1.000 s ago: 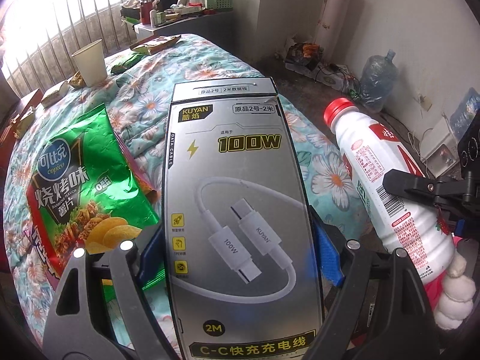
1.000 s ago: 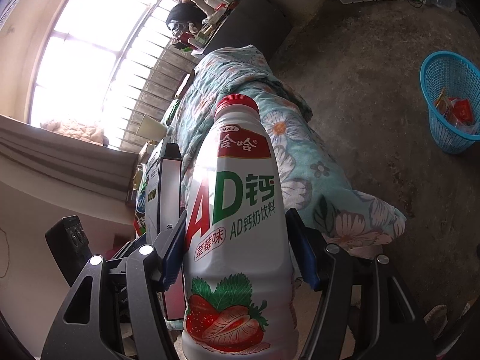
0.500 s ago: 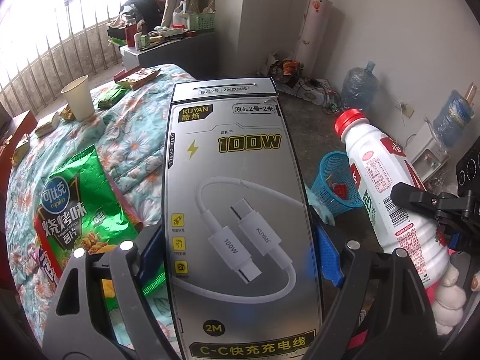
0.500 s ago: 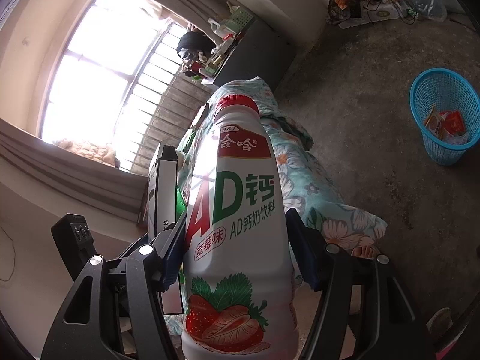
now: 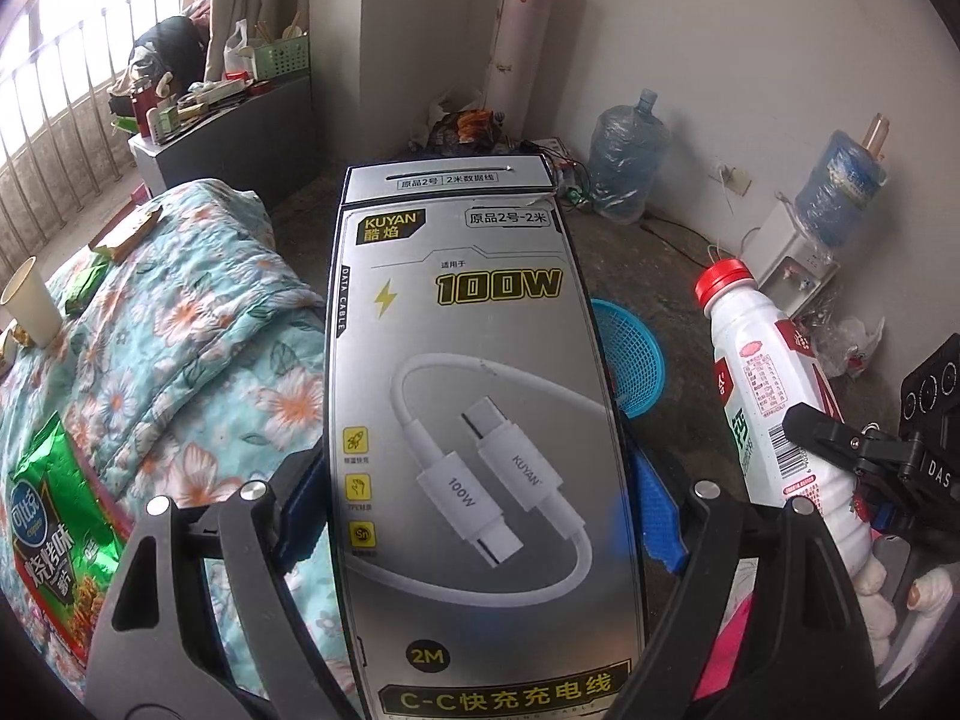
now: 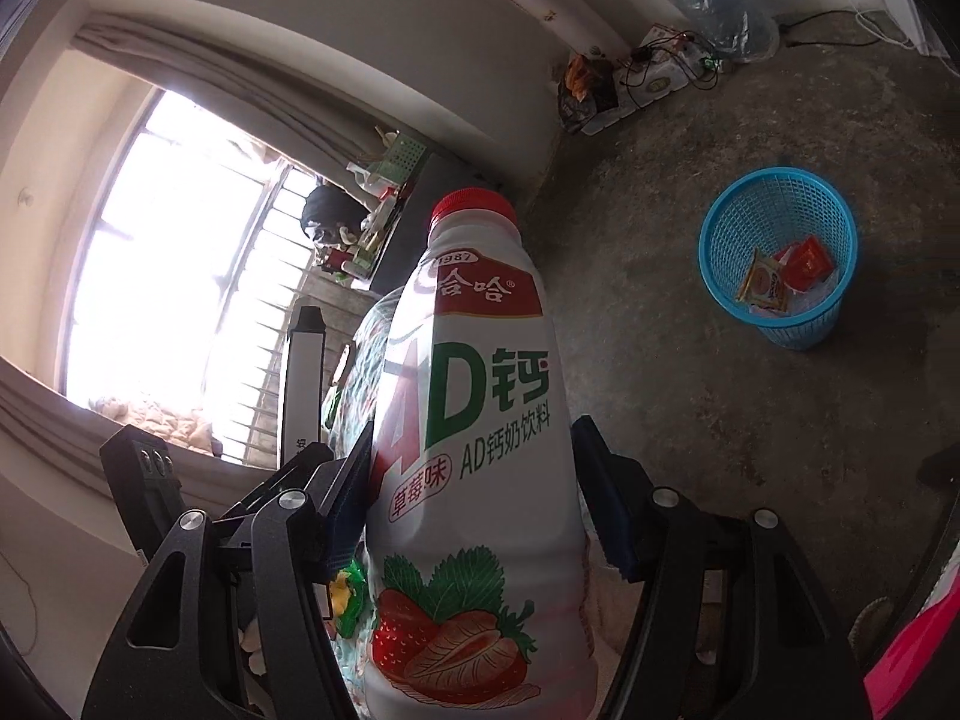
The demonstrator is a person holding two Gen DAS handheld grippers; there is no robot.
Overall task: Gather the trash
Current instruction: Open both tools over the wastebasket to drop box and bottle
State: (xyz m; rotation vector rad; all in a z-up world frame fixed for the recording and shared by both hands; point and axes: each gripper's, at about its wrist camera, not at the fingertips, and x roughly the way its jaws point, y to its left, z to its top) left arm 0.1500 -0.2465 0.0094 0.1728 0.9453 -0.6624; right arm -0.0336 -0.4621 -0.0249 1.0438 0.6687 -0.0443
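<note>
Left gripper [image 5: 474, 516] clamps the silver rectangular cardboard cable box [image 5: 474, 420]. Right gripper [image 6: 474, 498] clamps the white plastic red-capped milk-drink bottle [image 6: 474, 450]. Blue mesh plastic basket [image 6: 777, 216] stands on the floor.

wrappers [image 6: 786, 276] in basket [image 6: 729, 222], basket on floor [image 6: 690, 420]

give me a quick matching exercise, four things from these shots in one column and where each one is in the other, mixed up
Things:
1. cable box
2. strawberry drink bottle
3. blue basket
4. paper cup

Places:
A. on the concrete floor, with wrappers inside
B. clamped in the left gripper
C. standing on the floral bedspread
D. clamped in the right gripper

Pairs: 1-B, 2-D, 3-A, 4-C
</note>
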